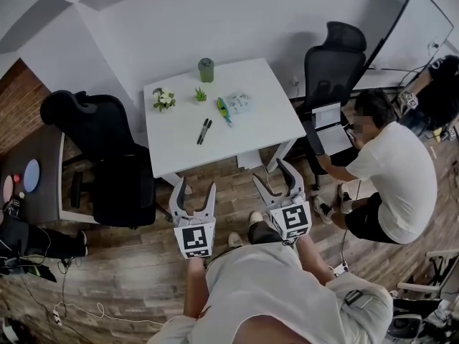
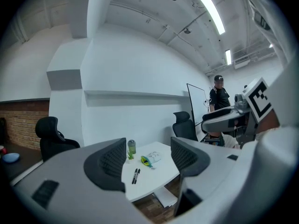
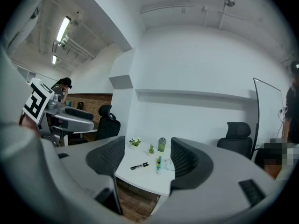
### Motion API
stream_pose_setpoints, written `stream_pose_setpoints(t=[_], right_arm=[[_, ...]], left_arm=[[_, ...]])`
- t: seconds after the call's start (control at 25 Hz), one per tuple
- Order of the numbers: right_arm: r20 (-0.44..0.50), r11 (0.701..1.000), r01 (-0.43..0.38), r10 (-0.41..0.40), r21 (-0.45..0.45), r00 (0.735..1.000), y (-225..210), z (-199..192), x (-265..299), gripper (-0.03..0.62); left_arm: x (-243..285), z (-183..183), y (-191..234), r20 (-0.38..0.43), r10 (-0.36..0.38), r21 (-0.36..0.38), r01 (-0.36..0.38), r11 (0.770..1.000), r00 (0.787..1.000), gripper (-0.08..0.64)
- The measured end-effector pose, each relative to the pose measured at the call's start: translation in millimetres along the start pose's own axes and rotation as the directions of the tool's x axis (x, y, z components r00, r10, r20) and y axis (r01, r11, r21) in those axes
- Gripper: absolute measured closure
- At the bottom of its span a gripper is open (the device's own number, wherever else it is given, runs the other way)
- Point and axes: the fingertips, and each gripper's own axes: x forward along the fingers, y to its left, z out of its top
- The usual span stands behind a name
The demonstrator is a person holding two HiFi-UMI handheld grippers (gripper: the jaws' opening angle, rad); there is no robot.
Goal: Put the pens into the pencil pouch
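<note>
We hold the left gripper [image 1: 196,190] and the right gripper [image 1: 275,176] side by side just short of the near edge of the white table [image 1: 247,131], both pointing toward it. Each gripper's own view shows its two jaws spread wide with nothing between them; only the table top shows through the gap. Neither tool touches the table or anything on it.

On the table, the two black pens [image 1: 204,131] lie close together and parallel around the middle of the top, nearer our edge than the other items. The pencil pouch [image 1: 235,104] lies just beyond them toward the table's far right, pale blue with a green and yellow edge, apart from the pens. We cannot tell whether it is zipped.

Toward the table's far side, a green cup [image 1: 206,69] stands at the far edge, a small green plant [image 1: 200,94] just in front of it, and a little pot of white flowers [image 1: 163,99] toward the far left corner.

A black office chair [image 1: 107,156] stands at the table's left side and a second black chair [image 1: 331,59] off its far right corner. A person in a white shirt [image 1: 394,174] sits low to the table's right.
</note>
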Motion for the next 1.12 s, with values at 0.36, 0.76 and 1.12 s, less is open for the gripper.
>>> stream_pose_setpoints(t=[0.36,0.76,1.12], right_arm=[[-0.021,1.000,-0.003,0.004,0.020,1.000,-15,-13,41,0.282],[-0.030,0.999,-0.035,0.036,0.022,0.999,-53,-17,111,0.282],[-0.015,0.997,-0.078,0.079,0.019,0.997,-93,-6,166,0.282]], left_arm=[[42,-9,18,-0.015,-0.004,-0.002,0.004,1.000,1.000,0.271],[109,-11,41,-0.027,0.026,-0.012,-0.027,1.000,0.999,0.272],[168,1,56,-0.036,0.075,-0.012,-0.076,0.997,0.997,0.272]])
